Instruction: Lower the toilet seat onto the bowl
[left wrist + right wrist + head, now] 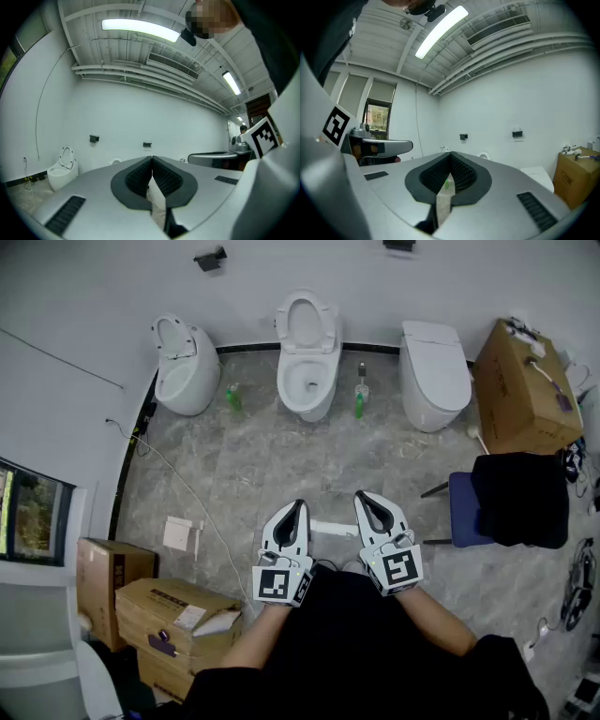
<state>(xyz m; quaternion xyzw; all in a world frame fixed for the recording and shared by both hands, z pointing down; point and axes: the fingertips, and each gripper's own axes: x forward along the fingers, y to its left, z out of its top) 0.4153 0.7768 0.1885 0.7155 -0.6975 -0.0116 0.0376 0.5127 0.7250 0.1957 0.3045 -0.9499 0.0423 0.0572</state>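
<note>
Head view alone shows all three toilets along the far wall: nearest, left gripper and right gripper side by side, jaws closed on nothing, aimed far; straight beyond, middle toilet, seat raised, long axis upright against the wall.

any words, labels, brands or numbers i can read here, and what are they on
No word or number can be read in any view.
Cardboard box by the right wall: dark print on its side, too small to read.
Stacked boxes at lower left: a white label and dark print, too blurred to read.
Cubes on the left gripper and right gripper: square black-and-white marker patterns, no letters.
</note>
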